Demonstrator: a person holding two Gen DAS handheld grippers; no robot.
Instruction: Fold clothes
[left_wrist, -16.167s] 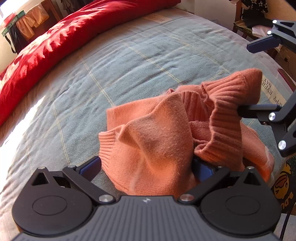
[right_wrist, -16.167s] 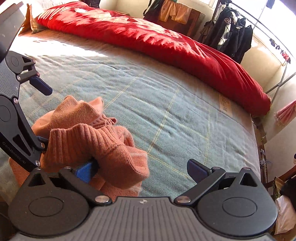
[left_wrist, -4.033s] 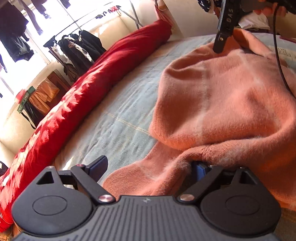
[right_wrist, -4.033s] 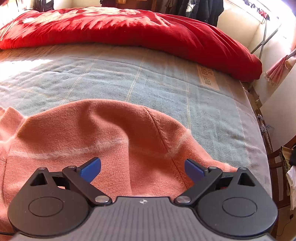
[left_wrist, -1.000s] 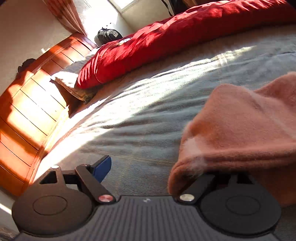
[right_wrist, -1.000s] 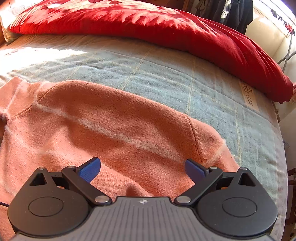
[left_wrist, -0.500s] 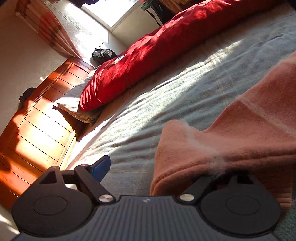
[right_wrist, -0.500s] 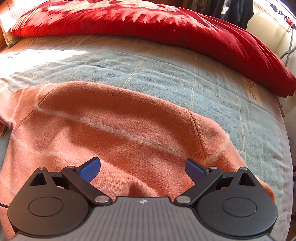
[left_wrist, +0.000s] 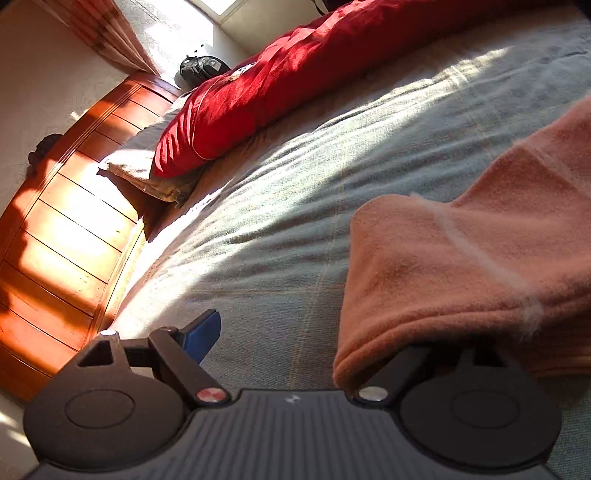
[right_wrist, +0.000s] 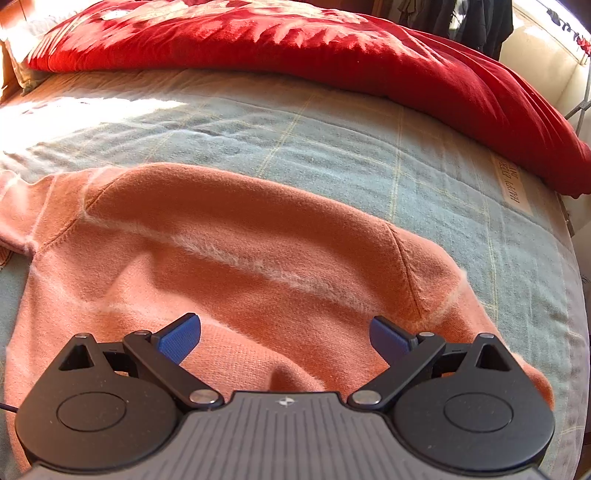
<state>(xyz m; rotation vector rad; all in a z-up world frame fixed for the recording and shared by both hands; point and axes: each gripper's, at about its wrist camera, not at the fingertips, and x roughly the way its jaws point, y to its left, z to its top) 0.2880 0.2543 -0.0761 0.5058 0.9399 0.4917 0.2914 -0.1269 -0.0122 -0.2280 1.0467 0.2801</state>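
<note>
An orange knit sweater (right_wrist: 258, 251) lies spread on the grey-green bed blanket (right_wrist: 332, 140). My right gripper (right_wrist: 284, 338) hovers over its near part, open, both blue pads bare and nothing pinched between them. In the left wrist view a thick edge of the sweater (left_wrist: 461, 266) lies draped over the right finger and hides it. The left gripper (left_wrist: 303, 332) is open wide. Its left blue fingertip (left_wrist: 201, 334) stands free above the blanket (left_wrist: 277, 221), apart from the fabric.
A red duvet (right_wrist: 332, 55) runs along the far side of the bed. A wooden headboard (left_wrist: 66, 229) and a pillow (left_wrist: 136, 170) close off the end by the left gripper. Dark clothes (right_wrist: 476, 22) hang beyond the bed.
The left gripper has shifted and turned a little, so the headboard fills more of its view; the sweater edge stays draped over its right finger. The right gripper has hardly moved.
</note>
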